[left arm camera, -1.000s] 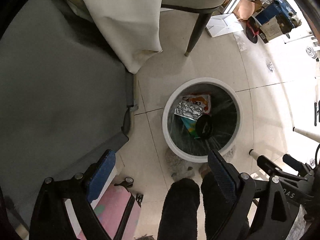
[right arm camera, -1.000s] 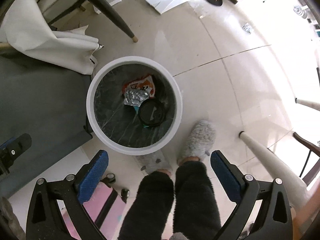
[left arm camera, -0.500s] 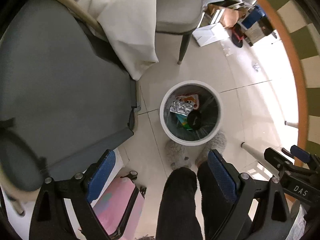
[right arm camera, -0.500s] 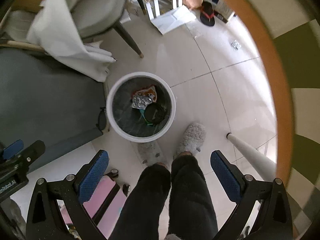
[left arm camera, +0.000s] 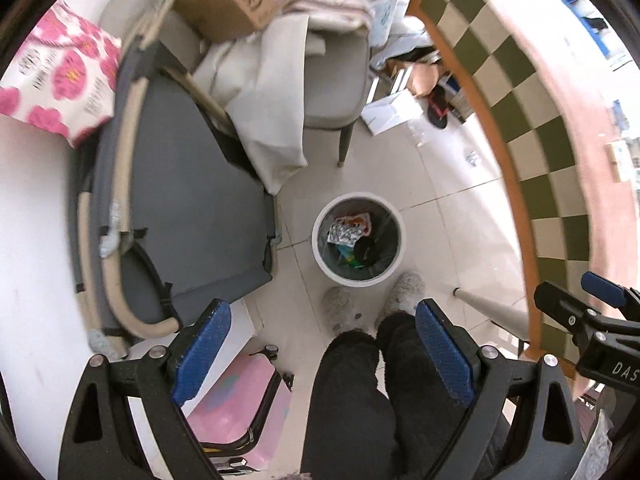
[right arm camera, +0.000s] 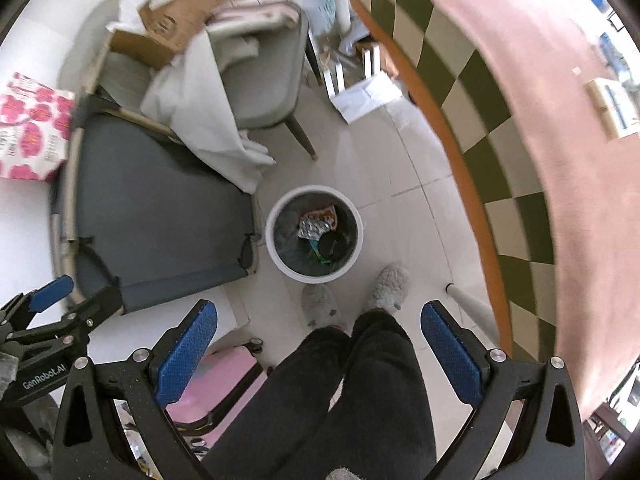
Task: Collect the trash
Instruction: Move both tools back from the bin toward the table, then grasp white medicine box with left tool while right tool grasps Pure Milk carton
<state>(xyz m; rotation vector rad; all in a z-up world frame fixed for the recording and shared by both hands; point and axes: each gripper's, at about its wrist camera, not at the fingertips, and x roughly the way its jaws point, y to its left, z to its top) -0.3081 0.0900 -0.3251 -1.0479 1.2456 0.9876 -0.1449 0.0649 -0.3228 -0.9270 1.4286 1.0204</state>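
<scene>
Both grippers have risen well above the white bin (left arm camera: 359,239) on the floor, trash inside; left gripper (left arm camera: 322,352) and right gripper (right arm camera: 318,350) fingers spread, empty. Risk: overlooking litter beside the bench (left arm camera: 560,128)

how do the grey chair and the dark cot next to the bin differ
The grey chair is light and upholstered, on slim dark legs, piled with a cardboard box and a white cloth; the dark cot is a flat dark-grey sheet in a beige tube frame, mostly bare. Both stand near the trash bin.
</scene>
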